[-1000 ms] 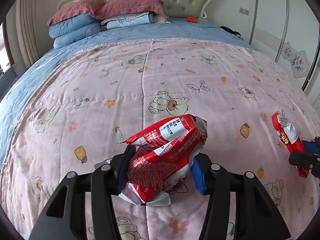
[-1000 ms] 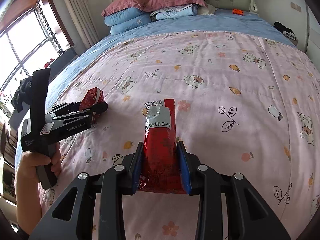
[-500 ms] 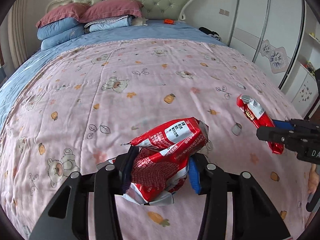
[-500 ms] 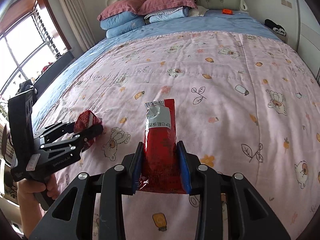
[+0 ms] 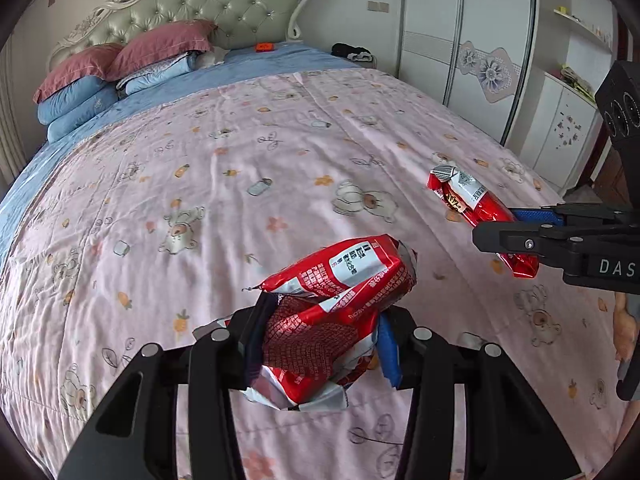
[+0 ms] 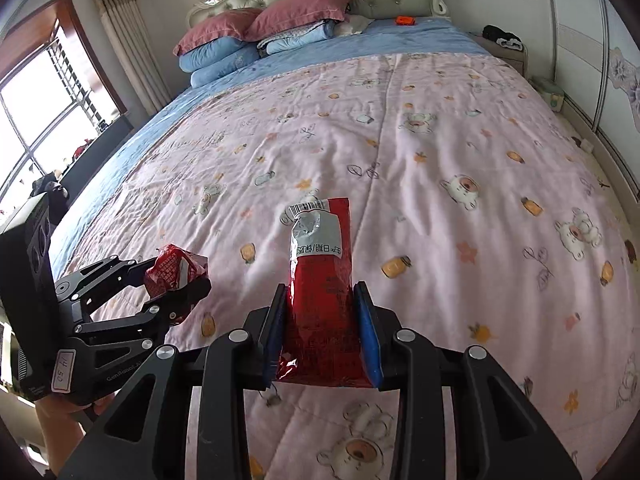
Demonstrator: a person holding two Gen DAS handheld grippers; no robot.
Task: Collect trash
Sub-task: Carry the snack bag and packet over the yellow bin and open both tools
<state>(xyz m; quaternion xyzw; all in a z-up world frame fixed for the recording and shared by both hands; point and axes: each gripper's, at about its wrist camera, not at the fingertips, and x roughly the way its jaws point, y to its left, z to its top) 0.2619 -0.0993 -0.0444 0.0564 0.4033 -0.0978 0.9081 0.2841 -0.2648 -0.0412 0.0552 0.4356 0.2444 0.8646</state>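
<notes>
Your left gripper (image 5: 320,354) is clamped on the crumpled wrapper (image 5: 336,312), your right gripper (image 6: 322,332) on the flat packet (image 6: 322,300), both above the bed (image 6: 440,168). Carry them level; do not loosen the fingers.

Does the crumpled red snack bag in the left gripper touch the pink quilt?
Cannot tell. In the left wrist view the crumpled red snack bag overlaps the pink quilt; no gap or contact shows.

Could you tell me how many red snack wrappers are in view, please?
2: a crumpled wrapper clamped in the left hand-held gripper, and a flat wrapper clamped in the right hand-held gripper. Others may be out of view.
</notes>
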